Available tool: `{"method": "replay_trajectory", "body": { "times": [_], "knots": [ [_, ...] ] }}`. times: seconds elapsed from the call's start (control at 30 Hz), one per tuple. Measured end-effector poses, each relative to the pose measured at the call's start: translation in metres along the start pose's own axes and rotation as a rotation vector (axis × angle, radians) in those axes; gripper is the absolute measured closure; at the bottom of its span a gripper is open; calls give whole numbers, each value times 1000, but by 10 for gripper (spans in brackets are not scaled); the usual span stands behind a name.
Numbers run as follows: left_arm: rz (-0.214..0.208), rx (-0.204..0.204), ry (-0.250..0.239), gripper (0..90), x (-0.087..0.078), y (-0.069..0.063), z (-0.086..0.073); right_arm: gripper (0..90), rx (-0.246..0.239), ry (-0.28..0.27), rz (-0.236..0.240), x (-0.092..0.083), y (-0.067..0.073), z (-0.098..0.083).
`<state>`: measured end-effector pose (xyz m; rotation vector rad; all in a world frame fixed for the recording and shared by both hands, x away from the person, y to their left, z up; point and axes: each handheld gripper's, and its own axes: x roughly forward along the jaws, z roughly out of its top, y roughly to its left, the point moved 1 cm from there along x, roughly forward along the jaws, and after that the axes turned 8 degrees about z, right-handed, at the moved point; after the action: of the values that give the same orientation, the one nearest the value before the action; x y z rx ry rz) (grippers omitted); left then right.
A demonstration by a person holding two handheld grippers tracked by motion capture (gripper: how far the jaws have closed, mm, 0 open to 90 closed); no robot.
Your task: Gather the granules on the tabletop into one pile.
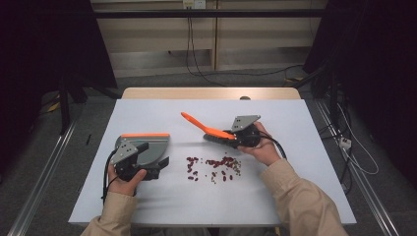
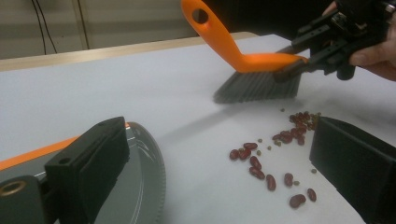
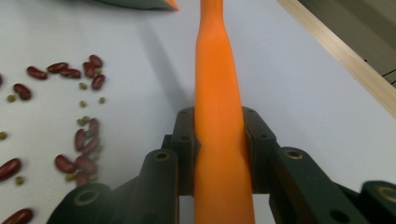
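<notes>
My right gripper is shut on the orange handle of a hand brush, and its pads press both sides of the handle. The dark bristles hang just above the white table, behind a scatter of red and small green beans. A grey dustpan with an orange lip lies flat at the left. My left gripper stands open beside it, with one jaw over the pan's grey surface and the other off it. The beans lie beyond those jaws.
The white table top ends in a wooden strip at the far edge. Cables run over the floor behind and to the right. Bare surface lies between the dustpan and the beans.
</notes>
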<state>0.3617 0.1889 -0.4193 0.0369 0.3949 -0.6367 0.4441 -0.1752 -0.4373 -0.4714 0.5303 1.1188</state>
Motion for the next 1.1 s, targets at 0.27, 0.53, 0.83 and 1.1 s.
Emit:
{"method": "replay_trajectory", "body": {
  "times": [0.27, 0.53, 0.83, 1.1],
  "knots": [
    [3, 1, 5, 45, 1, 0, -1, 709, -20, -5, 15, -6, 26, -2],
    [7, 5, 7, 45, 1, 0, -1, 710, -2, -19, 20, -10, 42, -3],
    [9, 1, 4, 45, 0, 0, -1, 710, 24, -41, -15, -11, 50, -2],
    [12, -3, 2, 44, -1, 1, -1, 710, 124, -141, -77, -20, 45, 11]
  ]
}}
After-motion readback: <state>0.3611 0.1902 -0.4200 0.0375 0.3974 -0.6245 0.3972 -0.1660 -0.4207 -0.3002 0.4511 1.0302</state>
